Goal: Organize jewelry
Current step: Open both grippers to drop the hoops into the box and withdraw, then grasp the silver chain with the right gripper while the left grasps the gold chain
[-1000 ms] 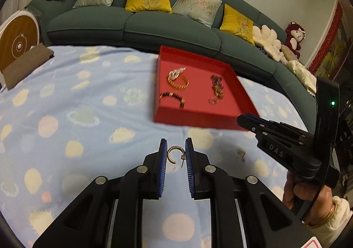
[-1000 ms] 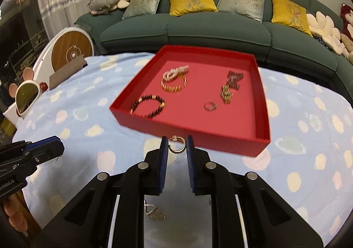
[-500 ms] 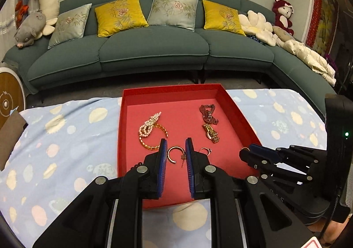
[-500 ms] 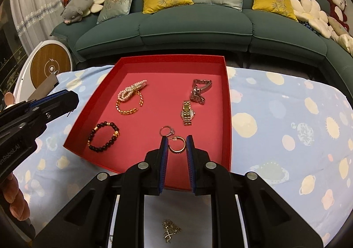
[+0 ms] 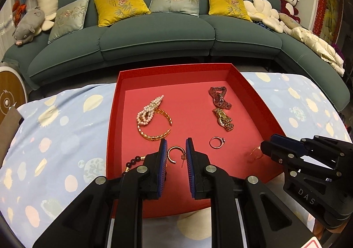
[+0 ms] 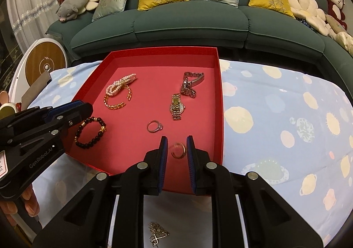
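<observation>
A red tray (image 5: 111,128) (image 6: 220,97) lies on the blue spotted cloth. It holds a pearl and gold bracelet (image 5: 152,120), two watches (image 5: 222,117), a ring (image 5: 216,142) and a dark bead bracelet (image 6: 90,133). My left gripper (image 5: 175,152) is over the tray's near left part, its jaws a little apart with a gold hoop earring (image 5: 173,155) between them. My right gripper (image 6: 176,148) is over the tray's near right part, jaws slightly apart, and a blurred gold hoop earring (image 6: 179,150) is loose between them, also blurred in the left wrist view (image 5: 256,153).
A gold chain (image 6: 157,233) lies on the cloth near me, beneath the right gripper. A green sofa (image 5: 158,31) with cushions stands behind the table. A round wood-and-white device (image 6: 44,64) and a brown card stand at the far left.
Both grippers have moved forward over the tray and lower. The right gripper's jaws have parted and its earring now looks blurred and loose. The left earring stays between its jaws.
</observation>
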Demonstrator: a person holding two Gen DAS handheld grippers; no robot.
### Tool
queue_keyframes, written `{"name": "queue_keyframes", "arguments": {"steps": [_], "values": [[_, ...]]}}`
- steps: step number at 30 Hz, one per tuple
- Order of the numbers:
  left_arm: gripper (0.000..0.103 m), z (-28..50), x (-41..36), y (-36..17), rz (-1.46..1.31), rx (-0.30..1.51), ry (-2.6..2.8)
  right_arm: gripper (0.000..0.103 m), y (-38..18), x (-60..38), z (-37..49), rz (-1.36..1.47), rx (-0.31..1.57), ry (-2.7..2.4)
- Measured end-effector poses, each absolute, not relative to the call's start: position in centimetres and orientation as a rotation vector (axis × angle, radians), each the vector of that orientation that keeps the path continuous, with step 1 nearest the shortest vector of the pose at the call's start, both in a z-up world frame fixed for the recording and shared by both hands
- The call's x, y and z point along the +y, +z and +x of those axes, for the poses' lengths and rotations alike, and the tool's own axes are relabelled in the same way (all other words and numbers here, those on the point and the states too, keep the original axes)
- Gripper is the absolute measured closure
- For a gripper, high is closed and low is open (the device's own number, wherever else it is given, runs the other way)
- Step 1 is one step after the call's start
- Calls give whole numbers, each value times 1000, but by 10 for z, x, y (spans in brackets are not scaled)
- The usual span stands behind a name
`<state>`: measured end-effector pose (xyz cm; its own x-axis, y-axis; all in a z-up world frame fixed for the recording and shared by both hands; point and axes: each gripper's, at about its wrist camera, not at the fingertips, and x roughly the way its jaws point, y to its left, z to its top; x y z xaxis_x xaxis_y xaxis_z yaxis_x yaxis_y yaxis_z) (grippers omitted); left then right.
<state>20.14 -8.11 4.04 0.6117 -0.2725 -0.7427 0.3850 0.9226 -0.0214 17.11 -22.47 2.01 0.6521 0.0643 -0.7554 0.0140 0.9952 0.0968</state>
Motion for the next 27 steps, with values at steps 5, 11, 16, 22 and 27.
{"name": "queue_keyframes", "arguments": {"steps": [5, 11, 16, 22, 27], "values": [[63, 197, -83, 45, 164, 807, -352, 65, 31, -226, 160, 91, 818, 28], [55, 185, -82, 61, 165, 761, -342, 64, 53, -230, 138, 91, 760, 46], [54, 160, -72, 73, 151, 752, -362, 61, 64, -231, 104, 78, 740, 78], [45, 115, -55, 80, 146, 750, -390, 56, 40, -229, 67, 85, 798, 106], [42, 91, -45, 75, 113, 786, -399, 56, 1, -221, 60, 84, 897, 124]]}}
